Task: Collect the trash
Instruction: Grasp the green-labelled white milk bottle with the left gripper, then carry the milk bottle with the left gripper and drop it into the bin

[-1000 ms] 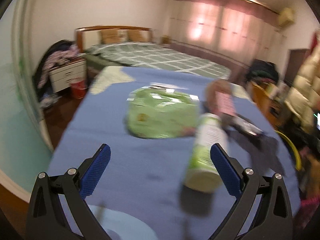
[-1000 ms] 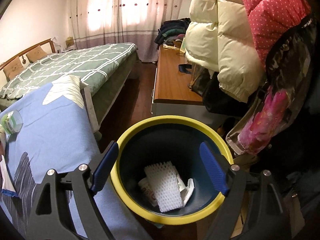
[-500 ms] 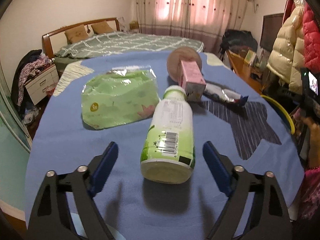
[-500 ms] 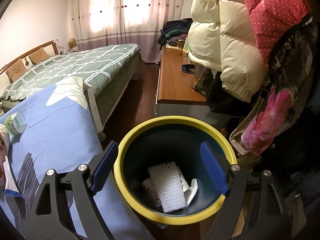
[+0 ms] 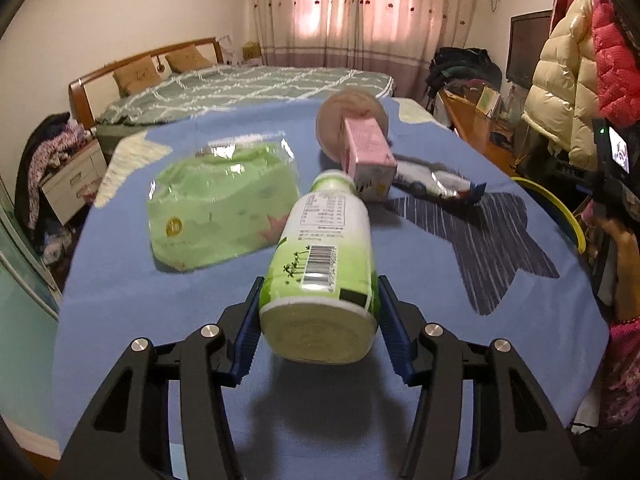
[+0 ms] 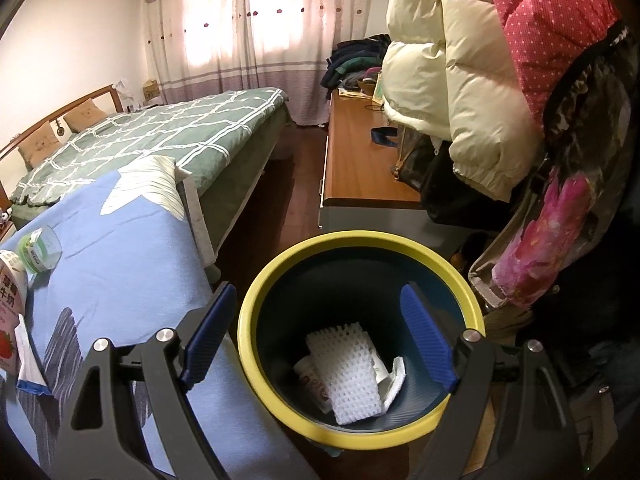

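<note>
The left gripper (image 5: 318, 312) has just been closing, and its blue pads are seen pressed against both sides of the green-and-white bottle (image 5: 326, 256), which lies on its side on the blue cloth (image 5: 120, 300) with its base toward the camera and its cap pointing away. Ahead and to the left of the jaws a green plastic packet (image 5: 220, 212) is laid flat; just beyond the bottle's cap a pink carton (image 5: 366, 156) is found, with a wrapper (image 5: 438, 184) to its right. The right gripper (image 6: 316, 336) is held with jaws spread wide and nothing between them — directly below it the yellow-rimmed bin (image 6: 256, 292) is seen, white foam netting (image 6: 348, 364) lying at its bottom
</note>
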Demonstrator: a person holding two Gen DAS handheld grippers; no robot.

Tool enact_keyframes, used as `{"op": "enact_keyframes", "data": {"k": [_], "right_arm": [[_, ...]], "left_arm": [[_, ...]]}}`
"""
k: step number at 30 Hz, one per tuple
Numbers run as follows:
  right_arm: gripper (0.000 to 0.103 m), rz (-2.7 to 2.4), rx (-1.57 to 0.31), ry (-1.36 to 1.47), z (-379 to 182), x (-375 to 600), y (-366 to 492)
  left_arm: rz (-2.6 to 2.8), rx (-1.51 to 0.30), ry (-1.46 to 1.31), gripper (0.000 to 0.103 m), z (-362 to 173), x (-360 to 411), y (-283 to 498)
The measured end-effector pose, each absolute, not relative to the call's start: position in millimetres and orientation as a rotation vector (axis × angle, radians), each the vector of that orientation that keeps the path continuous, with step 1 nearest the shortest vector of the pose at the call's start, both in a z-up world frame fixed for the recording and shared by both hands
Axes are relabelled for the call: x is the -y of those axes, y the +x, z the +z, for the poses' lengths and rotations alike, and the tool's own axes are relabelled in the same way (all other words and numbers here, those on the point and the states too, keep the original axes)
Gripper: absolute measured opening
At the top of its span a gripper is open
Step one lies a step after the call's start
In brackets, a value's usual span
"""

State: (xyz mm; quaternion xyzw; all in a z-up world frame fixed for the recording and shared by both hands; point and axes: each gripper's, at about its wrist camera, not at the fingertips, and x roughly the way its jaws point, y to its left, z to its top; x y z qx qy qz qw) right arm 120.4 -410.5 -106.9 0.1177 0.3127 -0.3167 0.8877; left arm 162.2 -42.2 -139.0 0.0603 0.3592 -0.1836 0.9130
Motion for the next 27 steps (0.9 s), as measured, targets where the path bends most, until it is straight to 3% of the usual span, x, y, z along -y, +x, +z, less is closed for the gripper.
{"op": "enact_keyframes", "data": {"k": [15, 27], "right_arm": [[0.08, -0.642, -0.642, 0.261, -107.8, 410.2, 121.1], [0.08, -0.61, -0.629, 0.286, -107.3, 411.5, 119.8]], "left_arm": [[-0.349, -0.601, 0.164, 0.052, -68.2, 57.9, 192.0], [-0.327, -0.61, 0.15, 0.052, -50.1, 86.6, 233.8]]}}
